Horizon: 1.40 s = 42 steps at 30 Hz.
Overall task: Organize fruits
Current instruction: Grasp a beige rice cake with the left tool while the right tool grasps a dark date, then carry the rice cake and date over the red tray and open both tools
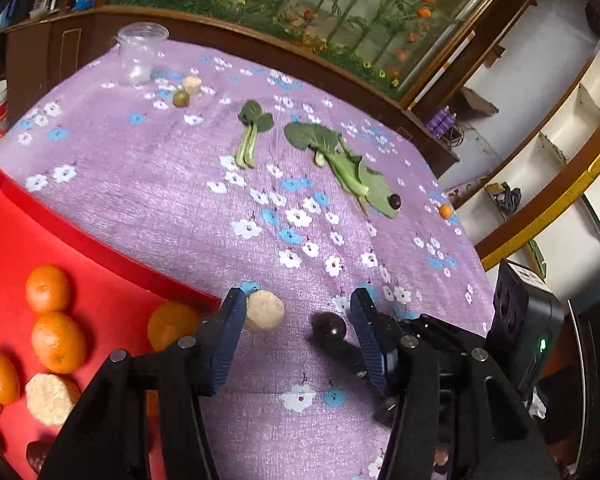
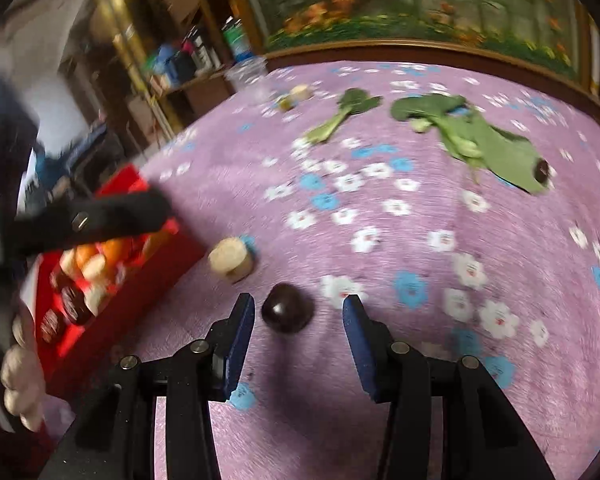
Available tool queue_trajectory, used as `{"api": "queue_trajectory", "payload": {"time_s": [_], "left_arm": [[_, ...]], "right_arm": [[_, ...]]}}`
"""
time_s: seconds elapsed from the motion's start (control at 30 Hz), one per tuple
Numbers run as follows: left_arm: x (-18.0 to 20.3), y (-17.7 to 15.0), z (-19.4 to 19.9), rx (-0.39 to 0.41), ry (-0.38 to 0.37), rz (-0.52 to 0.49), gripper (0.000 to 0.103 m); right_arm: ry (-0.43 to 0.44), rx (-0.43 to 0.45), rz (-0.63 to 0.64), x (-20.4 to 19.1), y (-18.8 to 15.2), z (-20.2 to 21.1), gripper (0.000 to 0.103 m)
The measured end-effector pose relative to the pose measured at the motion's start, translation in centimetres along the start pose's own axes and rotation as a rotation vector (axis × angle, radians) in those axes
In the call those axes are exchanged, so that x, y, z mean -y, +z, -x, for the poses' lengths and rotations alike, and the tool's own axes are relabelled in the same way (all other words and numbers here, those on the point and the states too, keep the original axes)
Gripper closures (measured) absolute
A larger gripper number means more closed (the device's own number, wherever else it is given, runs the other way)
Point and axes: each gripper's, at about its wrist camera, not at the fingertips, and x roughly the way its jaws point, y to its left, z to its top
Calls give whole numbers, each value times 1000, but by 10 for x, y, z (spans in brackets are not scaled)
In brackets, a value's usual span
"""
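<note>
A red tray (image 1: pixel 112 256) at the left holds several oranges (image 1: pixel 48 288) and pale peeled fruits (image 1: pixel 50 398); it also shows in the right wrist view (image 2: pixel 156 276). My left gripper (image 1: pixel 298 300) is open and empty. A pale round fruit (image 1: pixel 264 311) lies by its left finger and a dark plum (image 1: pixel 329 325) by its right finger, both on the cloth. My right gripper (image 2: pixel 299 306) is open, with the dark plum (image 2: pixel 287 312) between its fingertips. The pale fruit (image 2: pixel 232 260) lies just beyond, beside the tray.
A purple flowered cloth (image 1: pixel 180 184) covers the table. Leafy greens (image 1: pixel 252 132), a second dark plum (image 1: pixel 394 201), a small orange (image 1: pixel 445 211), a green fruit (image 1: pixel 181 98) and a clear jar (image 1: pixel 140 56) lie farther back. The wooden cabinet edge borders the far side.
</note>
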Motion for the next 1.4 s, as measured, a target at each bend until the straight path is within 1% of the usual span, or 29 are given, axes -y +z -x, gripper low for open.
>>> {"api": "queue_trajectory", "payload": {"time_s": [0.1, 0.17, 0.2, 0.27, 0.33, 0.37, 0.47, 0.53, 0.63, 0.7, 0.73, 0.77, 0.8, 0.87, 0.9, 0.93, 0.97, 1.03, 1.13, 1.23, 1.3, 1.37, 1.4], "left_arm": [[8, 3, -23, -48, 6, -39, 50], [6, 3, -36, -77, 8, -33, 52], [5, 3, -43, -95, 21, -28, 58], [7, 5, -46, -91, 48, -50, 60], [10, 5, -48, -99, 65, -73, 60], [12, 4, -48, -99, 77, -93, 60], [16, 3, -50, -94, 105, -139, 60], [23, 2, -51, -85, 154, -198, 60], [31, -1, -59, -65, 286, -305, 60], [34, -5, -65, -67, 341, -352, 60], [38, -7, -66, -71, 356, -375, 60], [40, -8, -69, -80, 361, -392, 60], [41, -10, -72, -106, 351, -401, 61], [41, -14, -75, -101, 382, -430, 65], [40, -14, -75, -100, 384, -425, 66], [39, -13, -74, -100, 372, -411, 74], [37, -12, -73, -99, 361, -399, 75], [33, -10, -72, -104, 339, -375, 75], [34, -11, -71, -103, 338, -374, 75], [31, -8, -71, -112, 320, -353, 75], [34, -9, -72, -112, 323, -356, 74], [35, -11, -71, -106, 332, -363, 74], [37, -11, -71, -100, 333, -366, 74]], "right_arm": [[-36, -4, 23, -5, 1, -8, 52], [-47, -6, 32, -9, 1, -10, 54], [-47, -8, 38, -10, 2, -11, 54], [-61, -10, 56, -14, 0, -11, 64], [-66, -16, 61, -14, 0, -9, 69], [-65, -18, 51, -11, -1, -7, 70], [-67, -18, 31, -5, -7, 1, 70], [-76, -17, 19, 0, -12, 7, 70], [-83, -18, -4, 6, -18, 13, 70], [-75, -15, -17, 8, -19, 14, 70], [-69, -11, -19, 7, -18, 13, 70], [-60, -9, -16, 6, -18, 13, 70], [-52, -9, -10, 4, -17, 12, 70], [-46, -8, 7, -2, -15, 9, 70], [-45, -12, 20, -5, -14, 6, 69], [-43, -12, 32, -8, -13, 4, 68], [-45, -7, 42, -11, -13, 2, 66], [-49, -4, 57, -14, -10, -1, 66], [-51, -1, 62, -15, -7, -5, 66], [-55, 3, 67, -16, -6, -6, 66], [-57, 2, 69, -16, -6, -6, 66], [-62, 2, 72, -16, -6, -7, 73], [-58, 3, 70, -16, -6, -6, 73]]}}
